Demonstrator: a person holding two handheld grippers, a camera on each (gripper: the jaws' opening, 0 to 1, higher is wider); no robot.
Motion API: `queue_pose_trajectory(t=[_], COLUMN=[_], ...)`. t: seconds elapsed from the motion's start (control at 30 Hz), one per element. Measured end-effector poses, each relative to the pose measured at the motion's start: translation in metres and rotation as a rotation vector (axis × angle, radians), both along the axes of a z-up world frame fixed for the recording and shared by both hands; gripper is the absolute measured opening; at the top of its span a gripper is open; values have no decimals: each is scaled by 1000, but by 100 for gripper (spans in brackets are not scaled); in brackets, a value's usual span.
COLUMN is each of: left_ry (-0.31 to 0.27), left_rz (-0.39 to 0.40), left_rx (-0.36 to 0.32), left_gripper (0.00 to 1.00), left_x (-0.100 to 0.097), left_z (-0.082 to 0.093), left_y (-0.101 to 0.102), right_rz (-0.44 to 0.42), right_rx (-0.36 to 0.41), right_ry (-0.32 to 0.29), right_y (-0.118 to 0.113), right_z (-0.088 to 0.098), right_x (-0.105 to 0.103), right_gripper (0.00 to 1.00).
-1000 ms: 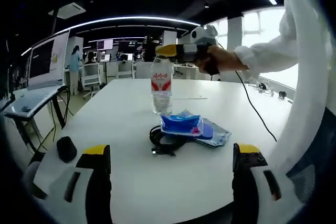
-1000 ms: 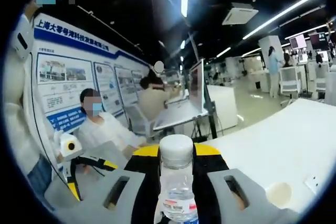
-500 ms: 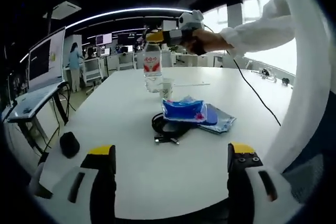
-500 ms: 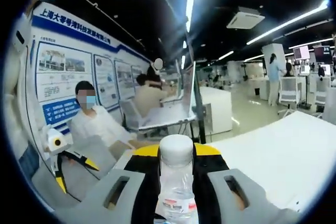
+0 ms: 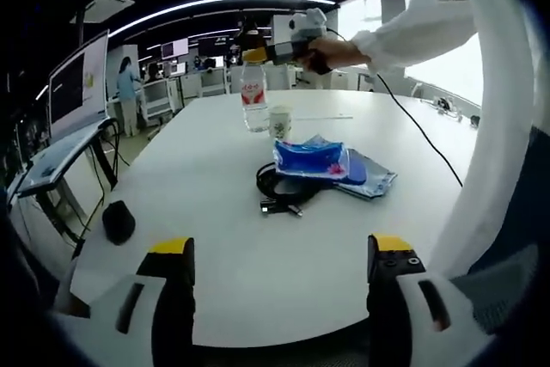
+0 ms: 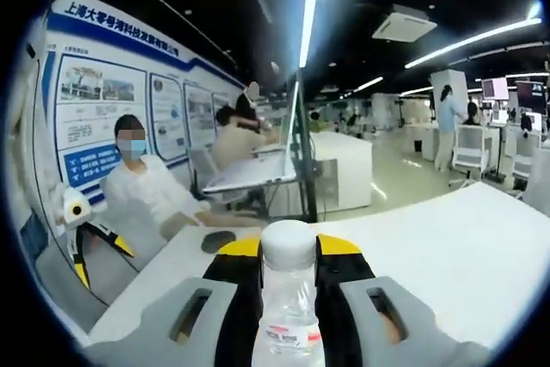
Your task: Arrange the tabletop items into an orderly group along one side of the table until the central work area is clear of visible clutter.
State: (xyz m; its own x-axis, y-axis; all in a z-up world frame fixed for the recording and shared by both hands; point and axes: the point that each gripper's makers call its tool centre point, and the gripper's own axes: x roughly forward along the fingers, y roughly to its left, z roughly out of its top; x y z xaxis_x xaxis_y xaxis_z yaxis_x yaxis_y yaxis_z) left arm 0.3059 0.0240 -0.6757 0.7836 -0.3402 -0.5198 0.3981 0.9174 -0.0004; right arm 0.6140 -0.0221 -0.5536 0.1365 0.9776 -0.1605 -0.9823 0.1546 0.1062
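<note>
A clear water bottle (image 5: pixel 254 102) with a red label is at the far side of the white table (image 5: pixel 189 169), just left of a paper cup (image 5: pixel 280 121). My right gripper (image 5: pixel 260 54) is shut on its neck; in the right gripper view the white-capped bottle (image 6: pixel 288 294) fills the gap between the jaws of the right gripper (image 6: pixel 288 251). Whether its base touches the table I cannot tell. At mid-table lie a blue packet (image 5: pixel 311 159), a darker blue pouch (image 5: pixel 368 181) and a coiled black cable (image 5: pixel 277 190). My left gripper (image 5: pixel 281 251) hangs open over the near edge.
A black mouse (image 5: pixel 118 222) lies near the table's left edge, also seen as the mouse (image 6: pixel 218 241) in the right gripper view. The right gripper's cord (image 5: pixel 411 126) trails across the table's right side. A screen on a stand (image 5: pixel 76 88) is off to the left. A white sleeve (image 5: pixel 481 109) fills the right.
The right gripper has carried the bottle away from the blue packet to the far side, beside the paper cup. The left gripper's camera has pulled back a little.
</note>
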Motion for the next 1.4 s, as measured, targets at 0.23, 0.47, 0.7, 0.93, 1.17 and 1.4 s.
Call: queue_pose_trajectory(t=[0.23,0.47,0.7,0.93,1.17,1.4], left_ry=[19,41,62,77,91,96], left_rz=[-1,-5,-2,-7,-18,-18], left_rx=[15,25,32,47,61,68], left_gripper=[82,80,79,78,78,77], left_x=[-2,-3,-5,-6,-8,-8], left_z=[-5,-10,-15,-18,-22,-23], left_y=[1,1,3,4,4,4], right_rz=[-7,42,64,75,76,97], right_rx=[33,21,-12,-34,-32,-45], right_ry=[1,-39,-45,-47,-62,-94], right_y=[-1,6,6,8,8,4], right_z=[-7,-17,-35,-48,-45,-45], right_x=[15,19,23,26,24,20], right_gripper=[19,19,19,20,20,20])
